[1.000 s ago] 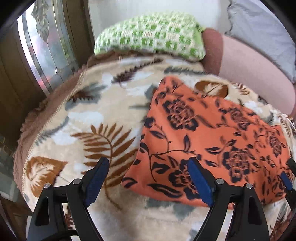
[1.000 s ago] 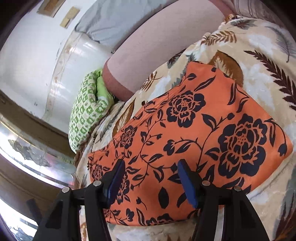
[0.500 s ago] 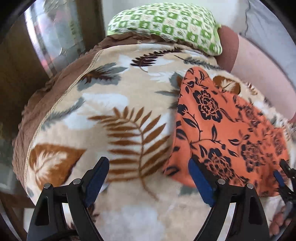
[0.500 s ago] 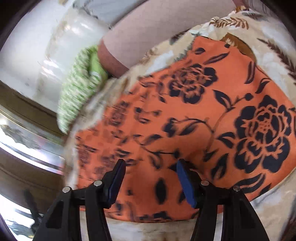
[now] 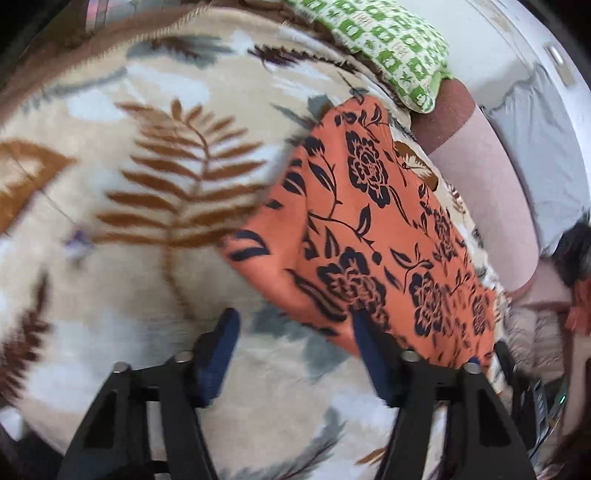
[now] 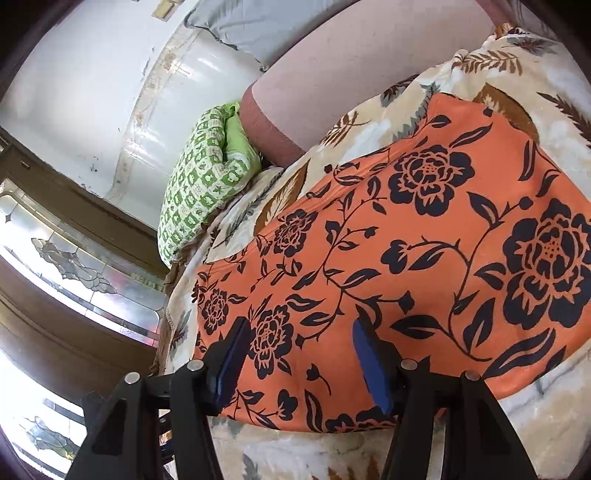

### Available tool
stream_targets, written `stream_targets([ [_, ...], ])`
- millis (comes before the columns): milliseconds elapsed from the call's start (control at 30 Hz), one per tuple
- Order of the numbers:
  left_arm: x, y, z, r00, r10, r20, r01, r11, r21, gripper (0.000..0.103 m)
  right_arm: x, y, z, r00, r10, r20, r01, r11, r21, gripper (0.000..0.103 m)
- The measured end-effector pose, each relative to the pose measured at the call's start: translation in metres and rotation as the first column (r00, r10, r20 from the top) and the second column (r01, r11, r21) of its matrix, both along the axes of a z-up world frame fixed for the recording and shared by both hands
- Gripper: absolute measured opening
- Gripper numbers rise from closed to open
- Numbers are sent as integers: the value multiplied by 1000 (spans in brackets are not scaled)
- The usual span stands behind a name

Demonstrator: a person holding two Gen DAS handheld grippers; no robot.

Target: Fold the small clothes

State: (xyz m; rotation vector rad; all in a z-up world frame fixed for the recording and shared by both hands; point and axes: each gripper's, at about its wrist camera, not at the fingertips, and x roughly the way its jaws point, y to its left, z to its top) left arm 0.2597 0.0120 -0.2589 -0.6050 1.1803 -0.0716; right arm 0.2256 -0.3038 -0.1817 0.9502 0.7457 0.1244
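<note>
Orange floral cloth (image 6: 424, 236), one piece, dark navy roses and vines: we find it lying flat on a plush leaf-print blanket (image 5: 155, 177), well inside the blanket's edges. In the left wrist view the same cloth (image 5: 369, 229) runs as a long slanted strip from near the pillows down to the lower right.

Leaf-print blanket (image 6: 554, 413): cream ground, brown fern fronds and grey leaves, covering the whole surface under the cloth.

Green-and-white checked pillow (image 5: 388, 48): at the far end of the blanket, close to the cloth's far corner; also seen in the right wrist view (image 6: 199, 184).

Pink bolster with maroon end (image 6: 332, 81): just beside the green pillow, along the far edge. Grey pillow (image 6: 266, 26) behind it, against the white wall.

Left gripper (image 5: 291, 332): jaws apart, having just been closing, poised at the cloth's near corner. Its right blue pad (image 5: 365, 350) overlaps the cloth's edge in the picture; the left pad stands over bare blanket. The frame is blurred and we see no fabric pinched.

Right gripper (image 6: 299, 354): jaws apart over the cloth's near edge, nothing clamped; whether the pads touch the fabric we cannot tell.
</note>
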Motion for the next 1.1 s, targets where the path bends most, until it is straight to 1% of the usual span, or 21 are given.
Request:
stream_targets([
  [67,5,-1,-10,999,47,18,-46,998,-46,59,0,-3,-2,1000,-2,-3,2,1000,20,61],
  [167,11,-2,-12,991,98,96,-90,993,-79,59,1,-6,-2,1000,-1,-2,1,1000,28,61],
  [333,36,-1,-22,978,167,121,-149,978,-148,59,3,-8,-2,1000,1,-1,-1,1000,30,61],
  [433,43,-3,-25,971,188,149,-162,972,-172,59,4,-7,-1,1000,3,0,-3,1000,23,61],
  [467,44,-4,-25,969,188,161,-161,973,-167,53,5,-7,-1,1000,4,-1,-4,1000,16,61],
  [500,45,-7,-26,969,180,167,-156,976,-150,32,6,-7,-1,1000,3,-3,-3,1000,11,61],
  [533,48,-10,-27,975,156,160,-138,983,-117,21,7,-7,-2,1000,1,-5,-1,1000,8,61],
  [600,46,-7,-26,976,140,167,-123,987,-108,17,8,-8,-4,1000,-4,-15,4,1000,5,61],
  [667,46,-10,-15,972,115,206,-96,991,-96,16,11,-8,-8,1000,5,-17,-5,1000,18,61],
  [700,44,-12,-7,968,93,233,-77,994,-79,16,14,-6,-9,1000,16,-16,-16,1000,19,59],
  [733,43,-19,5,961,54,272,-43,998,-44,16,15,-4,-11,1000,25,-15,-25,1000,12,52],
  [767,43,-24,13,955,26,294,-21,1000,-21,15,17,-1,-12,999,38,-16,-38,999,4,41],
  [800,42,-32,26,945,-17,327,12,1000,15,15,20,3,-13,998,59,-18,-59,998,-1,38],
  [867,40,-48,46,924,-86,372,64,995,72,15,32,15,-23,990,132,-47,-131,991,27,38],
  [900,39,-56,56,912,-123,392,92,991,95,15,38,21,-29,983,168,-74,-166,985,36,39],
  [933,37,-69,68,892,-174,417,134,983,122,15,45,30,-38,968,214,-130,-211,977,34,36],
  [967,35,-77,76,880,-203,430,156,977,142,15,49,35,-45,957,227,-179,-229,973,11,31],
  [1000,32,-90,86,861,-246,445,187,967,172,15,49,34,-44,960,215,-181,-218,976,5,31],
  [1100,31,-126,104,821,-335,463,265,941,212,15,47,13,-45,966,189,-176,-169,978,123,31],
])
